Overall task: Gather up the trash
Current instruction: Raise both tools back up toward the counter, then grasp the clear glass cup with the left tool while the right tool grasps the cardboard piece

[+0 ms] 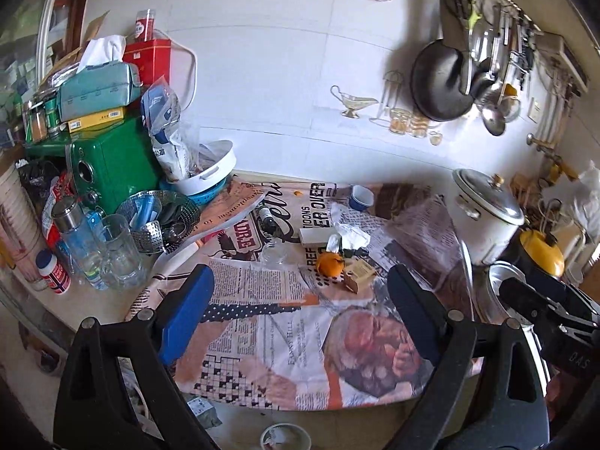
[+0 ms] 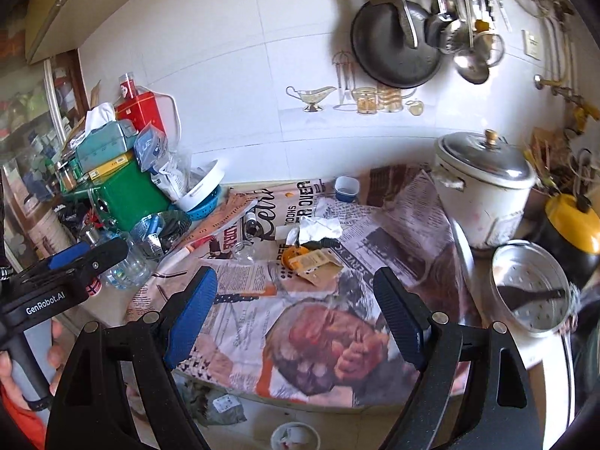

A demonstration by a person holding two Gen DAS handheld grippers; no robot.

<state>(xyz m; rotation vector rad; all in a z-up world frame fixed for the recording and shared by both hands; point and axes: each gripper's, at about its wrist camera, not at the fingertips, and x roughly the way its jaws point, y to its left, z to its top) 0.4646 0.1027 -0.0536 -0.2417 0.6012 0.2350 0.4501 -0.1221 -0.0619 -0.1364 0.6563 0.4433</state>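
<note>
Trash lies in the middle of a newspaper-covered counter [image 1: 262, 322]: an orange peel [image 1: 330, 263], a small tan carton [image 1: 359, 273], crumpled white tissue [image 1: 350, 235], a white box [image 1: 317, 236] and a small clear jar [image 1: 273, 252]. The same pile shows in the right wrist view: peel [image 2: 290, 254], carton [image 2: 317, 264], tissue [image 2: 318, 228]. My left gripper [image 1: 300, 281] is open and empty, short of the pile. My right gripper [image 2: 296, 283] is open and empty, also short of it. A small bin [image 2: 296, 437] stands on the floor below the counter edge.
Left side is crowded: green appliance [image 1: 112, 172], glass mug [image 1: 120, 258], water bottle [image 1: 77, 236], steamer basket [image 1: 161, 221], white tray [image 1: 210, 170]. A blue cup [image 1: 360, 198] stands at the back. A rice cooker [image 2: 483, 191], an inner pot [image 2: 532, 288] and a yellow-lidded kettle [image 2: 573, 221] stand right.
</note>
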